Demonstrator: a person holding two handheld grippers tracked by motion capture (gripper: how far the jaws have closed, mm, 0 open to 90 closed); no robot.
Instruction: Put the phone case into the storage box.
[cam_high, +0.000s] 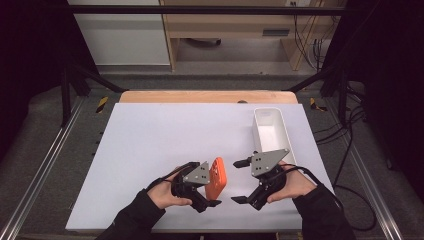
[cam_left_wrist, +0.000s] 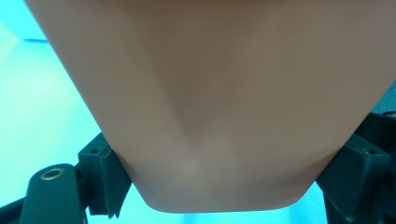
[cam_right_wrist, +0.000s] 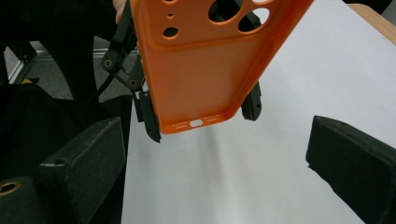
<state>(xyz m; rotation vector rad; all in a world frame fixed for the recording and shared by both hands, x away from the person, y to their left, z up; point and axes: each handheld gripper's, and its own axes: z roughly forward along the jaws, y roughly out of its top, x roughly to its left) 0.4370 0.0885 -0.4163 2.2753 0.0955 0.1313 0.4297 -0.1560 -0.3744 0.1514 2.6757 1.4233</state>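
While the left gripper (cam_high: 212, 187) has its jaws pinching the orange phone case (cam_high: 216, 177) across its width, the right gripper (cam_high: 241, 181) sits just beside it with jaws spread wide and nothing between them. The case is held up off the white counter (cam_high: 150, 150), near the front edge, well apart from the white bin (cam_high: 270, 131) at the back right.

My guess on handling: it's a thin silicone-type shell, so very light, flexible, probably a bit grippy rather than slick. Not fragile, but it'll bow or fold if squeezed mid-span. The stiffer spots look like the rims and corners, so I'd grab along a side edge or the bottom lip, not the flat back panel.

Orientation: from the right gripper view the case (cam_right_wrist: 205, 70) has its long axis running roughly top to bottom, tilted a little. The charging-port end faces down toward the counter, and the camera cutouts sit at the top end. The left gripper's jaws clamp both long sides near the port end. In the left gripper view the case (cam_left_wrist: 210, 93) sits snug between both pads.
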